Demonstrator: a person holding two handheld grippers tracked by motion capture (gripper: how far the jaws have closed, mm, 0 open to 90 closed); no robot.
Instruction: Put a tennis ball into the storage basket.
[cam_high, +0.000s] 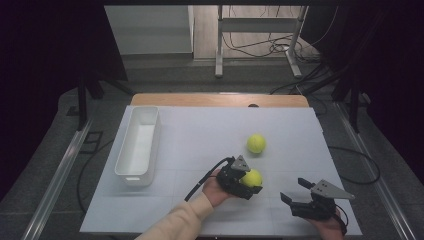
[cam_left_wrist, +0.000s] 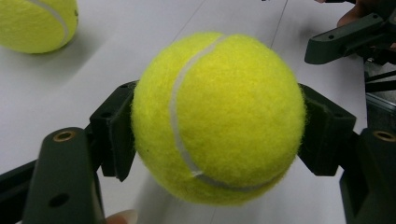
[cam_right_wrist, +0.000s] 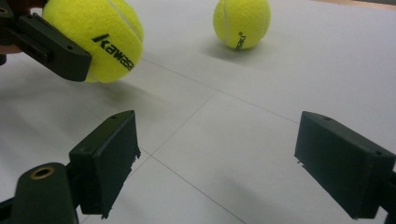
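The left claw (cam_high: 248, 184) grips a tennis ball (cam_left_wrist: 218, 116) just above the counter (cam_high: 200, 135); the right claw (cam_right_wrist: 215, 163) gapes empty. Next, probably, carry it left to the white bin (cam_high: 124, 150).

On the table (cam_high: 190, 210), the bin (cam_high: 138, 144) is lying at the left. The second tennis ball (cam_high: 256, 143) is sitting behind the held tennis ball (cam_high: 252, 177); the right gripper (cam_high: 296, 194) is resting to their right.

A second tennis ball (cam_high: 256, 143) rests on the white worktop (cam_high: 200, 135), toward its far side. A white rectangular bin (cam_high: 138, 145) stands lengthwise along the left edge. Cables (cam_high: 272, 47) trail across the floor beyond.
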